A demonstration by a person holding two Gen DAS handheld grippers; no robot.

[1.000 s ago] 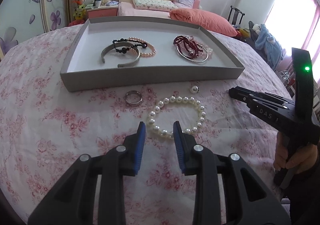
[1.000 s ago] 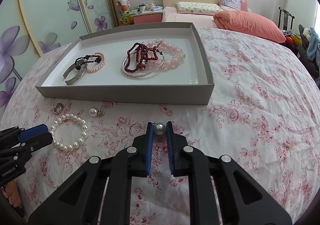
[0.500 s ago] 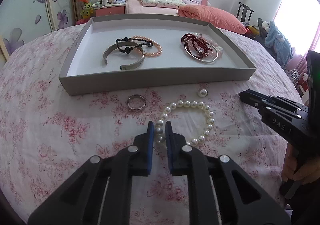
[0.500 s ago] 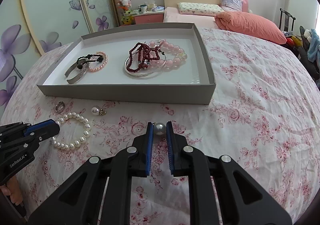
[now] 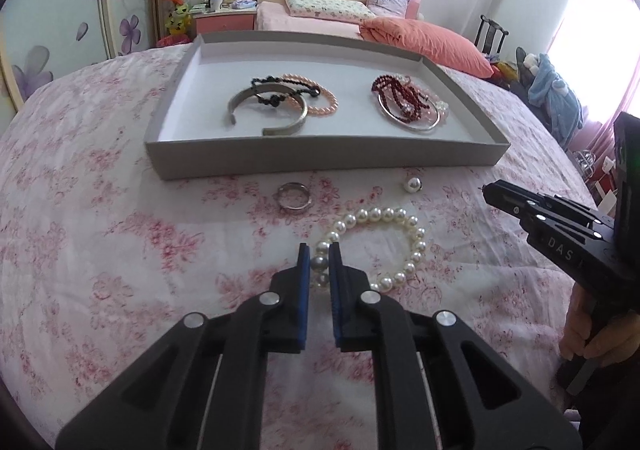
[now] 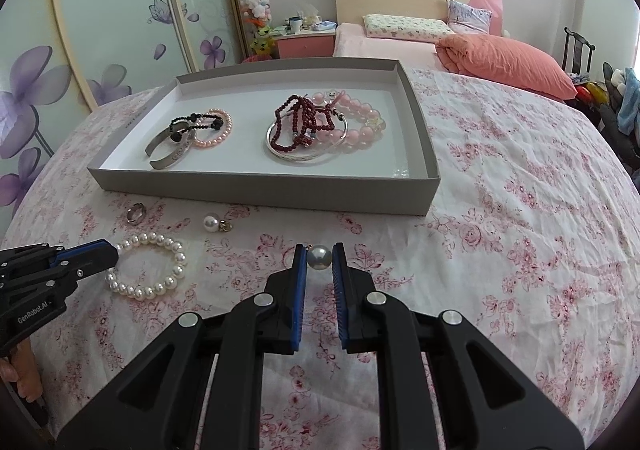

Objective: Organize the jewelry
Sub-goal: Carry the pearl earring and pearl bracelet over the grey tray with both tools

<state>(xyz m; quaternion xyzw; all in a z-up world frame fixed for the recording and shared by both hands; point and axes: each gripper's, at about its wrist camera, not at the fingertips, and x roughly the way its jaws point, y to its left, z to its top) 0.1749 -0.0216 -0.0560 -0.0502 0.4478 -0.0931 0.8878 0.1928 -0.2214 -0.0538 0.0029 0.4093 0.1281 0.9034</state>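
The left gripper is pinched on one side of the pearl bracelet lying on the flowery bedspread, and the right gripper is squeezed on a loose pearl earring — small, round and slippery, so I think it could pop out. The bracelet looks light and floppy and will dangle, so one bead is a good spot to hold. The gray tray sits just behind on the soft bed.
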